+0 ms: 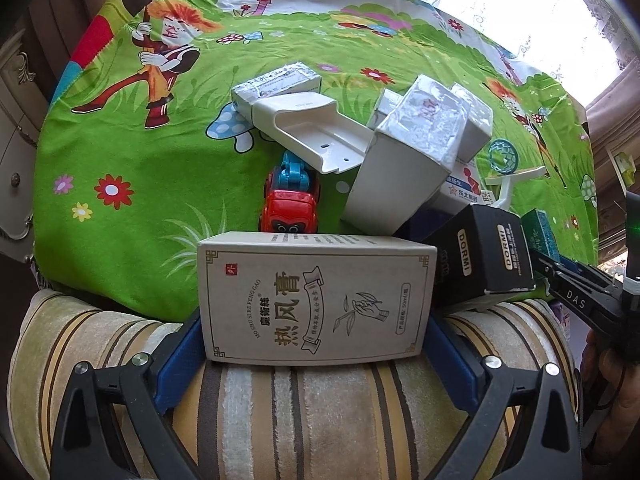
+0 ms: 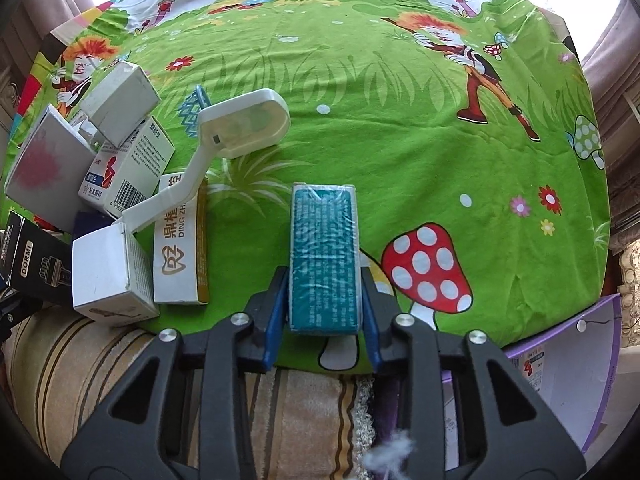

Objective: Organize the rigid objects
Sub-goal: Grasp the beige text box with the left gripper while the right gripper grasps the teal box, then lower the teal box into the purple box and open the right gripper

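Observation:
A beige carton with Chinese print [image 1: 316, 300] lies sideways between the blue pads of my left gripper [image 1: 316, 336], which is shut on it at the near edge of the green cartoon cloth [image 1: 140, 152]. In the right wrist view a teal plastic-wrapped box [image 2: 324, 256] stands lengthwise between the blue pads, and my right gripper [image 2: 323, 284] is shut on its two long sides. The right gripper's black body [image 1: 576, 300] also shows at the right edge of the left wrist view.
A pile sits between the grippers: red toy car [image 1: 290, 204], white plastic holder [image 1: 308, 128], several white boxes [image 1: 400, 168], black DORMI box [image 1: 480, 256], a white long-handled piece [image 2: 244, 120], a white-and-gold box [image 2: 180, 252]. A striped cushion [image 2: 280, 420] borders the cloth; a purple box [image 2: 568, 360] lies at right.

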`<state>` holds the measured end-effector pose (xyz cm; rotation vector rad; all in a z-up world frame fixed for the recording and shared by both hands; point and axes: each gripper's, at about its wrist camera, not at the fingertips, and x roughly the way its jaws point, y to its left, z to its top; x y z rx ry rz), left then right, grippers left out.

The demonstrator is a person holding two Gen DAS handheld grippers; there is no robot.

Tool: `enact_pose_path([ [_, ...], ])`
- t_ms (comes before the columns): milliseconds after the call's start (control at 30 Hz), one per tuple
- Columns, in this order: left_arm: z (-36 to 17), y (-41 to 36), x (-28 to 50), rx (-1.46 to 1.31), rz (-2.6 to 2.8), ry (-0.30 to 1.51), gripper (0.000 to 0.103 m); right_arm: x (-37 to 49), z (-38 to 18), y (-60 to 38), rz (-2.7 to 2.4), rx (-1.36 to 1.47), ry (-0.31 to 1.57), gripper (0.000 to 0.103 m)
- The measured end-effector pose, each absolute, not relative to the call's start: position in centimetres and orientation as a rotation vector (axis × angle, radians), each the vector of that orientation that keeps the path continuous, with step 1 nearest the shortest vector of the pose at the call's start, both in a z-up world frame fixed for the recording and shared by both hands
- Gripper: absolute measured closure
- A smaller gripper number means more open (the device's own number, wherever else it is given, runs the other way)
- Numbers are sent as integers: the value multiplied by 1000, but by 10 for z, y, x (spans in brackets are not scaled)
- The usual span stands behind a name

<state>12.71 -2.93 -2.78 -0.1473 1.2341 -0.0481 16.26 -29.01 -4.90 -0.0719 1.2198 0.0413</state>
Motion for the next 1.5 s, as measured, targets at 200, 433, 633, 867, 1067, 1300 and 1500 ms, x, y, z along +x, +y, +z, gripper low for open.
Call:
enact_pose_path([
  [200, -17, -25, 121, -146, -12, 1189, 2, 158, -43, -290, 32, -89, 1191, 66],
  [433, -4, -19, 115, -157, 31, 1125, 2, 150, -34, -290, 34, -89, 1163, 66],
  [633, 8, -18, 106, -172, 49, 1066, 2, 142, -25, -293, 42, -68, 1142, 66],
  [867, 30, -30, 96, -106, 58, 965, 2, 133, -15, -295, 53, -46, 1118, 66],
  [1067, 41, -46, 90, -63, 25, 921, 2, 122, -5, -298, 66, -26, 1096, 66],
  [1300, 52, -77, 80, -11, -57, 878, 2, 105, 6, -310, 63, 0, 1078, 66],
  [1500, 54, -107, 73, 30, -149, 869, 2, 88, 12, -324, 48, 5, 1077, 66],
])
